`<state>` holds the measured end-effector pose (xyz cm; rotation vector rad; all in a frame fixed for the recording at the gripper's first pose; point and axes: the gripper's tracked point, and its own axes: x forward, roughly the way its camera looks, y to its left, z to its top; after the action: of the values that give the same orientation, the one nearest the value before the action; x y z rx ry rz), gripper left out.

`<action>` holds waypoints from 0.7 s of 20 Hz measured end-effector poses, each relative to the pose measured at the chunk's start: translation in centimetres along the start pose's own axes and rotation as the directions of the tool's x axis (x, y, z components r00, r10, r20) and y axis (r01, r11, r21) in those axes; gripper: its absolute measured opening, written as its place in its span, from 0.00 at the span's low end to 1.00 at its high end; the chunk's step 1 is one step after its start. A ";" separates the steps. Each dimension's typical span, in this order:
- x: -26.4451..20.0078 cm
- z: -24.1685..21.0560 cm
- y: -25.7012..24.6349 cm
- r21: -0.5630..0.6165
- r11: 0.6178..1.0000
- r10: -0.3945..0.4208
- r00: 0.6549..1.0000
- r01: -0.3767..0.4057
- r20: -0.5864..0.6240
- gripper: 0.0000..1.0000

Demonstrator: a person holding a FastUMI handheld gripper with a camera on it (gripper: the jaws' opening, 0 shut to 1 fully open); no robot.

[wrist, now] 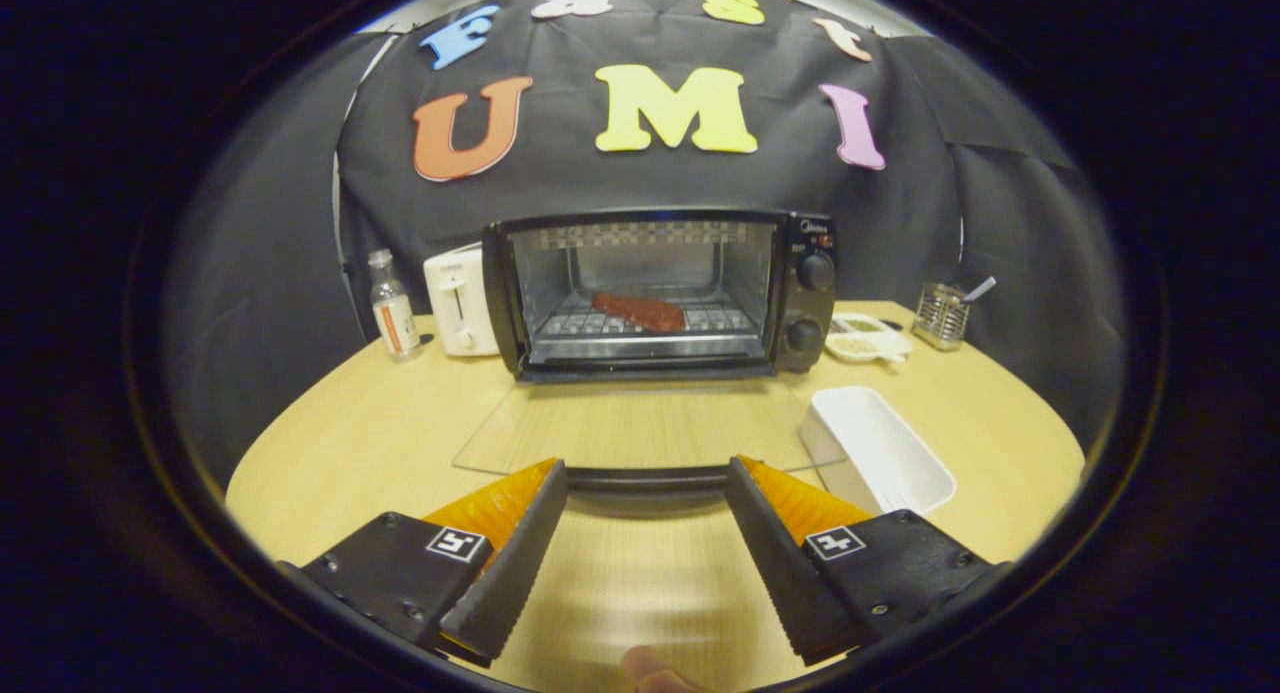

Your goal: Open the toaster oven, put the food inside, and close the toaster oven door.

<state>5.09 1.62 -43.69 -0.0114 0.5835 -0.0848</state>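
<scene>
A black toaster oven (660,293) stands at the back of the wooden table. Its glass door (640,428) is folded down flat toward me, and the dark door handle (645,478) lies just ahead of my fingertips. A reddish-brown piece of food (640,311) lies on the wire rack inside the oven. My gripper (645,473) is open, its two fingers spread to either side of the handle with nothing held between them.
A white rectangular tray (880,451) sits right of the door. A white toaster (460,303) and a small bottle (392,308) stand left of the oven. A small dish (865,338) and a wire utensil holder (942,315) are to its right. A fingertip (650,671) shows below the fingers.
</scene>
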 end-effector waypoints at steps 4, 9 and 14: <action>0.7 -1.9 0.4 -0.002 1.000 0.002 0.997 -0.002 -0.071 1.00; 2.5 -3.2 0.4 0.006 1.000 -0.013 0.989 0.014 -0.150 1.00; 2.3 -2.4 0.7 -0.022 0.999 -0.034 0.990 0.031 -0.140 1.00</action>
<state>5.75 2.12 -46.98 -0.0347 0.7254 -0.1120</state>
